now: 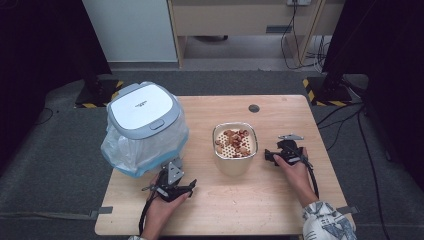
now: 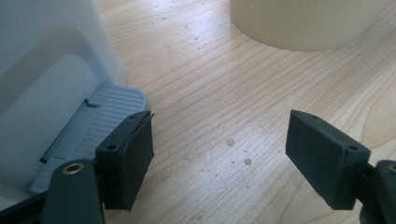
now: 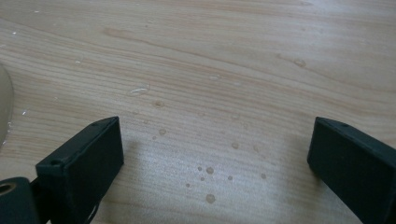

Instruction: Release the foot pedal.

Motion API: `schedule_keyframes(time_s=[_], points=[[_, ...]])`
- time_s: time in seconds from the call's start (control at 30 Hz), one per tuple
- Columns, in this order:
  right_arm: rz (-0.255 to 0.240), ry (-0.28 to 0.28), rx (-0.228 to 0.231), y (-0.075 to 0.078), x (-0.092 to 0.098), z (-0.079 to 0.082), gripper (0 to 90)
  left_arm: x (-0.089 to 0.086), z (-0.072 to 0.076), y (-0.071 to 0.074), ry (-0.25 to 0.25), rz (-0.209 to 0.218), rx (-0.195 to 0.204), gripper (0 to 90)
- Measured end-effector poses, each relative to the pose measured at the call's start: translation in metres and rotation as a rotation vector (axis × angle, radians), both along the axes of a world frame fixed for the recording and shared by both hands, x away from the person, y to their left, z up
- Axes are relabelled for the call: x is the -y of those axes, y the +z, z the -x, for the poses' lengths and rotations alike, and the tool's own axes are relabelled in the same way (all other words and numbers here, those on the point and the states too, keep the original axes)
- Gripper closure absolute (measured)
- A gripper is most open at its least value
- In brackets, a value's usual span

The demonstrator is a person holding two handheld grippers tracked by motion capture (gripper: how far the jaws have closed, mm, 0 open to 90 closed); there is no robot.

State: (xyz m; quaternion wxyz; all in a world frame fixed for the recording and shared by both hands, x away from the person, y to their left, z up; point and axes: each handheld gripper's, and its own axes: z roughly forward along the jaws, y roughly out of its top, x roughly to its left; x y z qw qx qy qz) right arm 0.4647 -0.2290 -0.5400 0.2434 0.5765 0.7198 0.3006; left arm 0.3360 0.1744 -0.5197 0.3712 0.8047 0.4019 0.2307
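Two grippers, left (image 1: 176,176), right (image 1: 283,150), both wide apart, one bowl (image 1: 235,148), one bin (image 1: 144,125)

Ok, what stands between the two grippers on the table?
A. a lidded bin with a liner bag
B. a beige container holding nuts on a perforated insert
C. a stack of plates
B: in the high view the beige container with nuts stands between the left gripper and the right gripper.

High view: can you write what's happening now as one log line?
left gripper: open, by bin | right gripper: open, beside container | container: nuts inside, untouched | table: water drops
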Motion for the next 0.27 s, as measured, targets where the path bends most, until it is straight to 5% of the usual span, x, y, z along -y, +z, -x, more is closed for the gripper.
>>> schedule_keyframes(time_s=[0.27], points=[[0.003, -0.024, -0.003, -0.0002, -0.0006, 0.0044, 2.4, 0.0012, 0.0005, 0.0003, -0.013, 0.003, -0.005, 22.4]])
